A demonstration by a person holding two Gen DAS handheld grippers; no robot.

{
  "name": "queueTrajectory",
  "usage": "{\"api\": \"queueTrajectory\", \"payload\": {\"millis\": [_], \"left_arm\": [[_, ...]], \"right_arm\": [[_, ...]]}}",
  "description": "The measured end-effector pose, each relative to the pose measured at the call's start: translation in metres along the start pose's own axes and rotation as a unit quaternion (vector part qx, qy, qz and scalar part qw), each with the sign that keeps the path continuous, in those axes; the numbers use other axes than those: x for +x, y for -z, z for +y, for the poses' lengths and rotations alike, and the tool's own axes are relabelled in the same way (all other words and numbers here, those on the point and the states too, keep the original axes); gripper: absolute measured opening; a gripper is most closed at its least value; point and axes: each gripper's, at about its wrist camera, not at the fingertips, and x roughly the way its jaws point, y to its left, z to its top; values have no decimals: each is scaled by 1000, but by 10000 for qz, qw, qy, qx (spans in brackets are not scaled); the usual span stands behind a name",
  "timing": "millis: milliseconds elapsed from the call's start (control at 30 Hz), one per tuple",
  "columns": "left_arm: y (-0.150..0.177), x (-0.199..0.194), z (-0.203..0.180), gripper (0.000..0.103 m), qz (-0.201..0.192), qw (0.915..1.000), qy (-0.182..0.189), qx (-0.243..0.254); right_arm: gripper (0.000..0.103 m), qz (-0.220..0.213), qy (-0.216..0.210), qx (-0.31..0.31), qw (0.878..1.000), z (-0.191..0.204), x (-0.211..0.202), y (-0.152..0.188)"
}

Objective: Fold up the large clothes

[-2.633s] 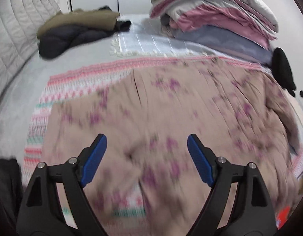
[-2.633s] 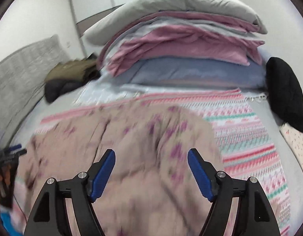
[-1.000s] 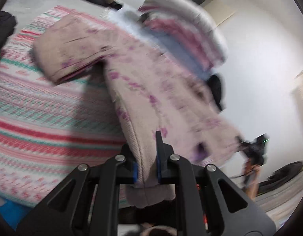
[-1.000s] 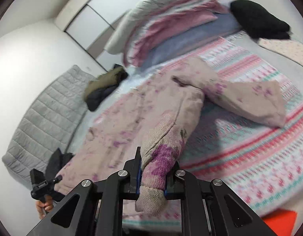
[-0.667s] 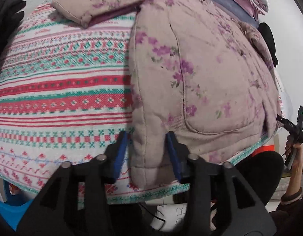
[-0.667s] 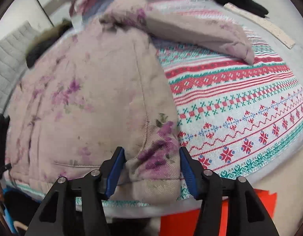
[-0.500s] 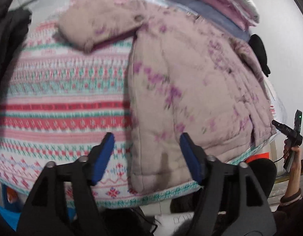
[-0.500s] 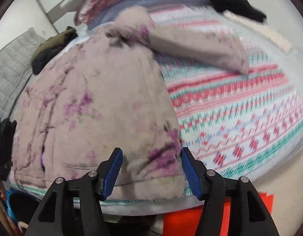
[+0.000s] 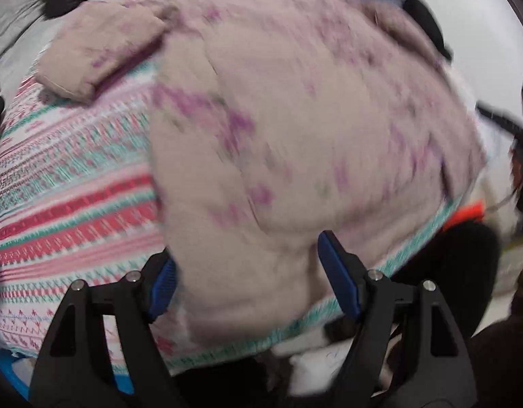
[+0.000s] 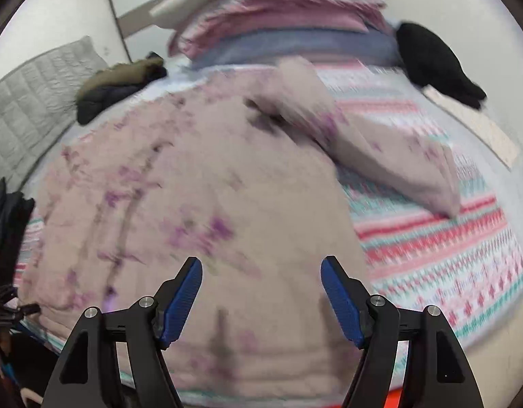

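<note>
A padded pink floral coat (image 9: 295, 108) lies spread flat on the striped blanket (image 9: 74, 183), hem toward me. Its left sleeve (image 9: 98, 47) juts out to the left. In the right wrist view the coat (image 10: 179, 197) fills the middle and its right sleeve (image 10: 397, 163) lies out to the right. My left gripper (image 9: 251, 272) is open and empty just above the coat's left hem corner. My right gripper (image 10: 261, 295) is open and empty above the hem near the right corner. Both views are blurred.
A tall stack of folded bedding (image 10: 281, 17) stands at the far end. A dark and olive jacket heap (image 10: 118, 85) lies far left, a black garment (image 10: 434, 64) far right. A grey quilted headboard (image 10: 33, 102) lines the left. The bed edge is just below the hem.
Both grippers had been shut on the hem corners with the coat lifted. They laid it flat, opened and let go, and have since pulled back a little and opened wider.
</note>
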Motion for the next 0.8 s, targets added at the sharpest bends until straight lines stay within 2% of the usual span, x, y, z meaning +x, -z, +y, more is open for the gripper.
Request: {"api": "queueTrajectory", "payload": {"millis": [100, 200, 233, 300, 367, 500, 567, 733, 767, 800], "left_arm": [[-27, -22, 32, 78, -576, 9976, -191, -339], [-51, -29, 59, 79, -813, 9945, -451, -476], [-64, -26, 70, 79, -881, 9923, -740, -453], [-80, -10, 84, 79, -911, 9873, -1255, -337], [-101, 17, 89, 79, -830, 9846, -1525, -222], [-132, 60, 113, 79, -553, 9842, -1668, -200], [-144, 86, 120, 79, -394, 9811, -1887, -157], [-157, 98, 118, 79, -681, 9748, -2113, 193], [-158, 97, 120, 75, -678, 9748, -2119, 146], [-160, 95, 122, 56, -677, 9752, -2105, 90]], "right_arm": [[75, -196, -161, -200, 9995, 22, -3, -18], [77, -274, -346, -226, 9988, 37, 4, -30], [77, -249, -447, -203, 9985, 41, 11, -34], [77, -172, -536, -163, 9983, 43, 22, -38], [77, -49, -536, -143, 9984, 45, 37, -41], [77, 183, -524, -115, 9984, 46, 63, -45], [77, 232, -488, -87, 9985, 44, 72, -47], [77, 374, -377, 91, 9985, 35, 94, -49], [77, 427, -344, 149, 9984, 32, 99, -49], [77, 474, -325, 205, 9981, 30, 104, -48]]}}
